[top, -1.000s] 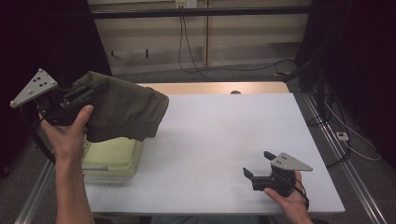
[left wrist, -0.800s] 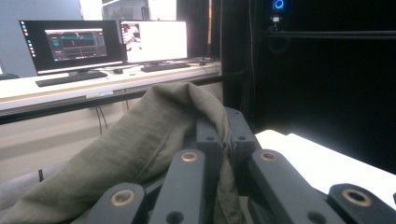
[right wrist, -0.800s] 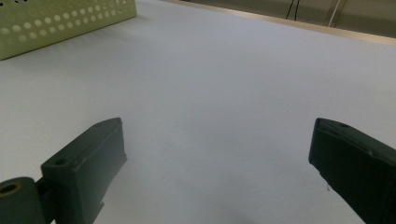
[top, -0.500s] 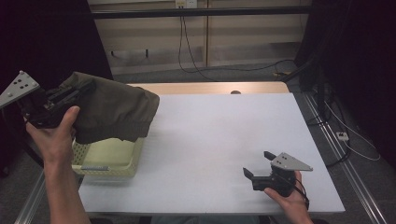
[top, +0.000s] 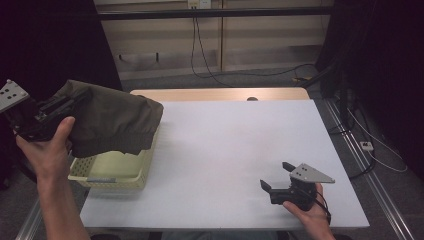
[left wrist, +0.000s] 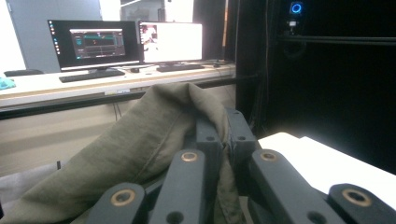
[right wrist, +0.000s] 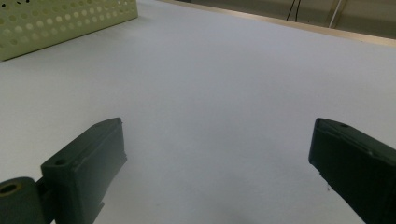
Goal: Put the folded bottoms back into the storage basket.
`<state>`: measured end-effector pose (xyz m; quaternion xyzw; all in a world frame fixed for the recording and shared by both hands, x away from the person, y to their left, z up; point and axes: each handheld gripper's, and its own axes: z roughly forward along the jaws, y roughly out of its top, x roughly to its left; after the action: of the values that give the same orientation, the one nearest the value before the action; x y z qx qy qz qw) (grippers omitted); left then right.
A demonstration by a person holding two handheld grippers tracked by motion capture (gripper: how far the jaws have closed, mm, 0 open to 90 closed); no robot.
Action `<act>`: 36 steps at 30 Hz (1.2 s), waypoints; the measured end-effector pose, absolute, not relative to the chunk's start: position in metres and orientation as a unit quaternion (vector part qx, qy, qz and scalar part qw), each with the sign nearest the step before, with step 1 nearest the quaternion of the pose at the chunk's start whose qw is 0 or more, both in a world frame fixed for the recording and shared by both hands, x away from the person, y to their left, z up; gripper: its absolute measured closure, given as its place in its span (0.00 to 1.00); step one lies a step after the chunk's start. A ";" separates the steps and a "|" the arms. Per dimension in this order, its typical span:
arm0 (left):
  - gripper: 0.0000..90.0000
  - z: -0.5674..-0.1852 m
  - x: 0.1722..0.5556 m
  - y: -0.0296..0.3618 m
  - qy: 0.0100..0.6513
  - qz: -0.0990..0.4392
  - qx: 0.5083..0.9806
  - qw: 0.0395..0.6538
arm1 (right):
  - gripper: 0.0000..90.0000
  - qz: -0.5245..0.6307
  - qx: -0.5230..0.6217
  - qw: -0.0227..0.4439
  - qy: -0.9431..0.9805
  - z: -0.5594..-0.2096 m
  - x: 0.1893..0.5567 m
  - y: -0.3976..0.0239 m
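From the high view, your left gripper (top: 75, 102) holds an olive-green cloth (top: 112, 120) aloft over the pale yellow basket (top: 112, 170) at the white table's (top: 225, 150) left edge; your right gripper (top: 280, 180) rests near the front right corner, well apart from the cloth.

In the left gripper view, your jaws are pinched together on a fold of the cloth (left wrist: 140, 140), which drapes down to the left.

In the right gripper view, your jaws stand wide apart over bare tabletop, with nothing between them.
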<state>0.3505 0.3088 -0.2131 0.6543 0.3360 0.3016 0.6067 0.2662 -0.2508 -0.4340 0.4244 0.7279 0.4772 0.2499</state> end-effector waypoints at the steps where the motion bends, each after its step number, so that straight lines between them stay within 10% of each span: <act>1: 0.96 -0.214 0.350 0.310 0.338 0.302 0.653 0.606 | 0.04 0.477 0.423 0.250 0.728 -0.434 0.266 -0.251; 36: 0.96 -0.248 0.383 0.336 0.403 0.270 0.684 0.545 | 0.04 0.480 0.418 0.245 0.731 -0.434 0.269 -0.248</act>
<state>0.3826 0.3363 -0.2478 0.6840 0.4026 0.2698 0.5452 0.2687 -0.2478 -0.4338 0.4181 0.7313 0.4798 0.2453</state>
